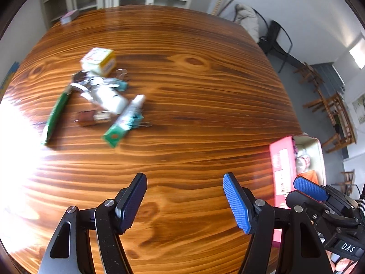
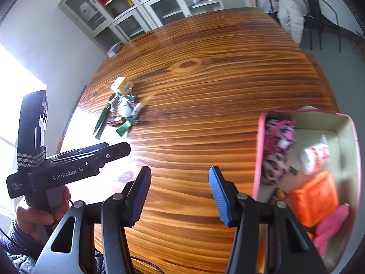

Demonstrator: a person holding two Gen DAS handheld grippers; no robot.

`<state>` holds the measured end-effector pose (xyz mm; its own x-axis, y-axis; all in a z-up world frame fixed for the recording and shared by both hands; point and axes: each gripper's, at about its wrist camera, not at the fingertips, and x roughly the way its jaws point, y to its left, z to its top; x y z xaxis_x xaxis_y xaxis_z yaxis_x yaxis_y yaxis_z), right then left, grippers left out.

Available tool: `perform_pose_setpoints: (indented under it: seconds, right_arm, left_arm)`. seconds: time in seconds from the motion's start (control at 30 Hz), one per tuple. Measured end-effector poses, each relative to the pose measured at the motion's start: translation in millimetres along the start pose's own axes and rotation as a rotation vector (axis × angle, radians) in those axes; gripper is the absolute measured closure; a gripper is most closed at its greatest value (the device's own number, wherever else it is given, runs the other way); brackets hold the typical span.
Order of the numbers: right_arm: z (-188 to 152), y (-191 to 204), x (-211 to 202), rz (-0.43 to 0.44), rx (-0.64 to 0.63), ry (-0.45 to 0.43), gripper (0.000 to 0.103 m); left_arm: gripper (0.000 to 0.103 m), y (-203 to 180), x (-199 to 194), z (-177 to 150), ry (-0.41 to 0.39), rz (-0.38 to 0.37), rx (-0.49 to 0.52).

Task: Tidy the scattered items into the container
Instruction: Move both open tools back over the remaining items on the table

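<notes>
Scattered items lie in a heap on the wooden table [image 1: 205,96]: a yellow and white box [image 1: 98,60], a white bottle [image 1: 109,98], a long green packet [image 1: 57,114] and a green and white tube [image 1: 124,121]. My left gripper [image 1: 186,203] hangs open over bare wood, well short of the heap. The container [image 2: 342,123], a pink-walled box, stands at the right table edge with a patterned cloth [image 2: 278,146], a white packet [image 2: 314,157] and an orange pack [image 2: 314,196] inside. My right gripper [image 2: 180,196] is open and empty, just left of the box.
A small pink box [image 1: 69,16] sits at the table's far corner. Cabinets [image 2: 127,11] line the back wall, and chairs [image 2: 319,16] stand to the right. A hand [image 2: 34,214] holds the left gripper's black body [image 2: 75,169] at the left. Window glare whitens the table's left edge.
</notes>
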<state>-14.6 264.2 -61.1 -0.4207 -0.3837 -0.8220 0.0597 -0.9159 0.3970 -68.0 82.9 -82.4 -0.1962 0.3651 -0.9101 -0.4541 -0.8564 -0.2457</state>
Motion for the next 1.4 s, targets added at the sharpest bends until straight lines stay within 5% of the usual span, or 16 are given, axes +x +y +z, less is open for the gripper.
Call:
perform_pose_setpoints:
  seconds: [0.83,1.4]
  right_arm:
    - [10.0,84.6,88.2,0.002,-0.028,0.097,0.039]
    - [21.3,108.2,119.5,-0.042,0.012,0.109,0.039]
  left_arm:
    - [0.032,159.1,-8.5,-7.4,0.016,0.099,-0.176]
    - [0.032,215.8,25.5,48.1,0.015,0.102,-0.167]
